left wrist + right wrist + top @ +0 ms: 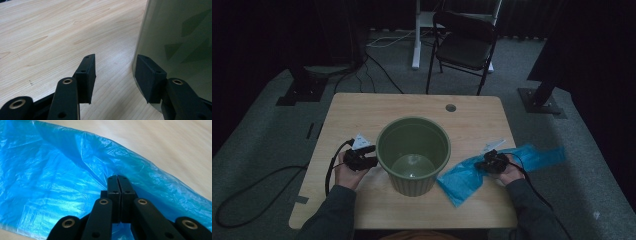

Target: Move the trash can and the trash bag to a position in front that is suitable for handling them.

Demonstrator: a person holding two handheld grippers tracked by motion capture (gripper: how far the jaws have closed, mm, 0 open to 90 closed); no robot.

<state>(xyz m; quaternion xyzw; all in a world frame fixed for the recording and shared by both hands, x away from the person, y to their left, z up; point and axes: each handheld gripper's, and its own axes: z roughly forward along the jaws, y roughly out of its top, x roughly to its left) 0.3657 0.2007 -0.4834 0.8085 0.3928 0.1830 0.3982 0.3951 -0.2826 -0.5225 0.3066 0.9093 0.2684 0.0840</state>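
Sleeves and forearms come in from the 6 o'clock edge of the high view, one gripper per hand. What's being worked is the blue plastic bag (492, 172), lying flat and crinkly on the table (362, 107) at about 4 o'clock from the green bin (413, 155), its near corner just beside the bin's base.

The right gripper (117, 180) has its jaws pressed together over the film, and the plastic puckers right at the tips, so it looks like a pinch on a fold of the bag, though how many layers are caught can't be told. Best bet for this step: lift slowly and watch whether one layer or the whole bag comes up, since thin film slips out of a hard pinch easily.

The left gripper (113, 72) sits at 9 o'clock of the bin with its jaws spread, one jaw against the bin's outer wall and nothing held. Closing on the rim or bracing that wall would keep the light bin from sliding.

Beyond the table stands a black folding chair (464, 42) at 12 o'clock.
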